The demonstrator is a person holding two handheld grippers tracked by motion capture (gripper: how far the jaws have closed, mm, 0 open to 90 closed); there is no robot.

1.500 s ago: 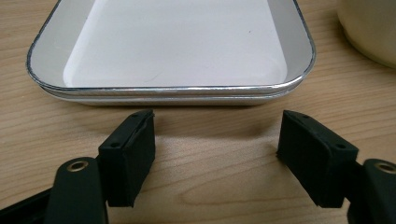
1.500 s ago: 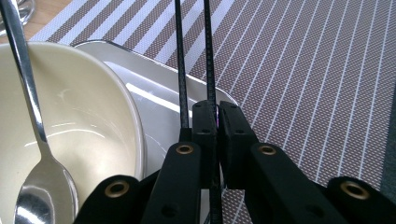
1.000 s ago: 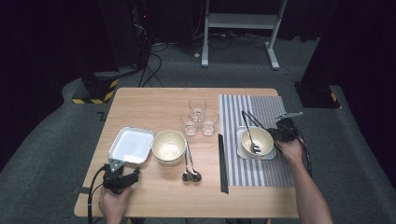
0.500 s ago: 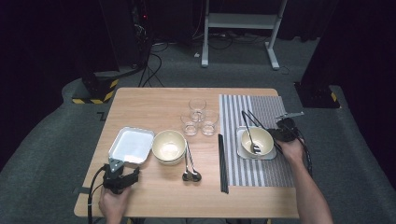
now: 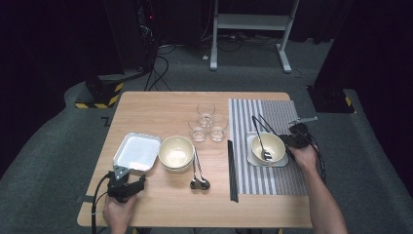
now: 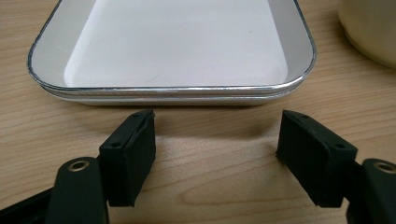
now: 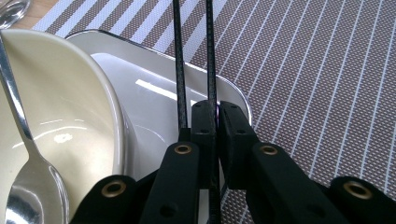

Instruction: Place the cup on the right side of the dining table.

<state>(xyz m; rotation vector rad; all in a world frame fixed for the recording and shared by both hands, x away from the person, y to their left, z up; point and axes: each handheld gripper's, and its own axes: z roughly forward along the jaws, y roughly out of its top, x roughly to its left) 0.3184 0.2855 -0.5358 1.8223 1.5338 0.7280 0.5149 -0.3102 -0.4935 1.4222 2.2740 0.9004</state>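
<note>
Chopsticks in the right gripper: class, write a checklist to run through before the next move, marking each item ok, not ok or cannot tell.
1. Right gripper shut on the chopsticks: ok.
2. Both sticks between the pads: cannot tell; one seems to run beside a jaw.
3. Spoon resting inside the bowl: ok.
4. Bowl sitting in the small tray on the striped mat: ok.
5. Left gripper open, apart from the white tray: ok.
</note>
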